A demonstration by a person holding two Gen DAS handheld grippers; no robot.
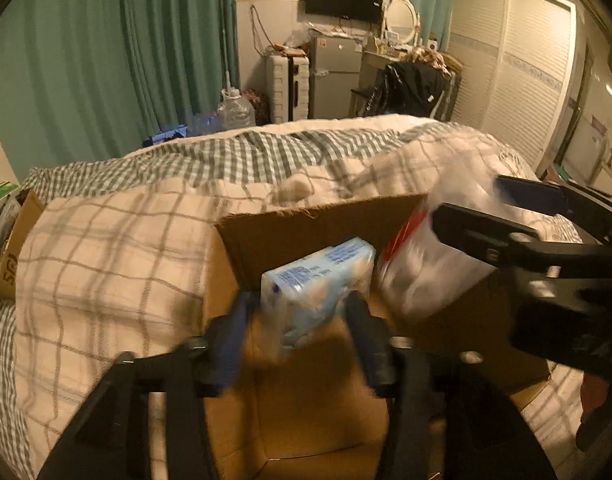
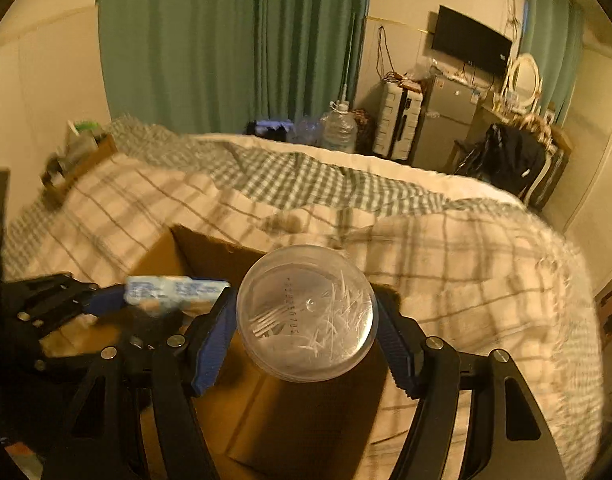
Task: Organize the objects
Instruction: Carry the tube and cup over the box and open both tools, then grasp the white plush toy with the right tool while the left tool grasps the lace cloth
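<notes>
An open cardboard box (image 1: 306, 224) sits on the bed; it also shows in the right wrist view (image 2: 209, 252). My left gripper (image 1: 301, 312) is shut on a light blue tissue pack (image 1: 318, 284) and holds it over the box's opening. The pack also shows in the right wrist view (image 2: 169, 290). My right gripper (image 2: 306, 320) is shut on a clear round plastic jar (image 2: 306, 312) of toothpicks, held above the box. In the left wrist view the jar (image 1: 426, 264) is blurred, with the right gripper (image 1: 486, 216) at the box's right side.
The bed carries a plaid quilt (image 1: 105, 260) and a checked sheet (image 1: 245, 156). A second cardboard box (image 1: 13, 248) with items sits at the bed's left. Beyond the bed are green curtains (image 1: 105, 60), a water jug (image 1: 235, 110), a small fridge (image 1: 334, 76) and a wardrobe (image 1: 514, 72).
</notes>
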